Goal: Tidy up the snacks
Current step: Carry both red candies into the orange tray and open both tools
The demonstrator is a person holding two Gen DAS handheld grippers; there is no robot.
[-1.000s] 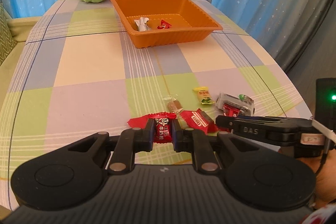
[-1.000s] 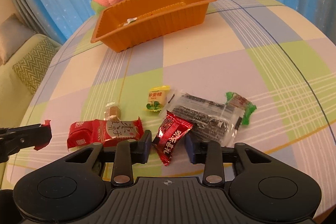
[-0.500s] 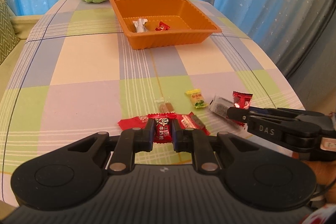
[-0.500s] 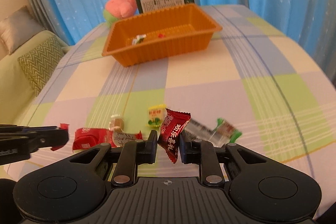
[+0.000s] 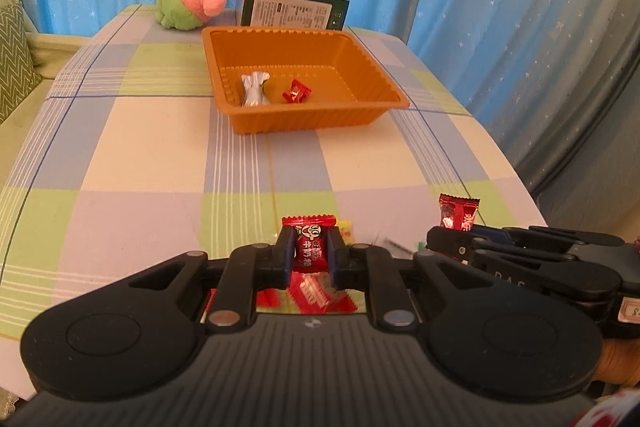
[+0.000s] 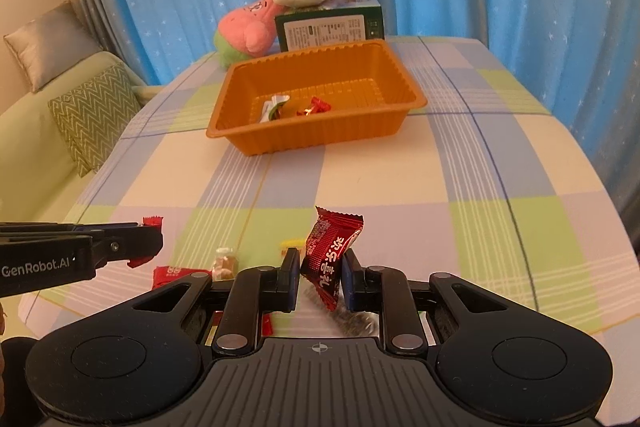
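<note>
A: Nearest first: the left gripper [image 5: 311, 259] is clenched on a red milk candy [image 5: 309, 245], the right gripper [image 6: 320, 277] on a dark red candy packet [image 6: 331, 257]. Both are clear of the surface [image 6: 420, 179].

B: What worries you?

A: The right packet is pinched near its middle and hangs tilted; slick wrapping could slide out on the way.

B: And below?

A: Loose snacks lie under the grippers, a red wrapper [image 6: 176, 274] and a small brown sweet [image 6: 226, 259]. A low pass could scatter them.

B: Farther off?

A: The orange tray [image 5: 320, 117], holding two pieces, sits well apart. Both grippers converging there might collide, or release early and miss the rim.
</note>
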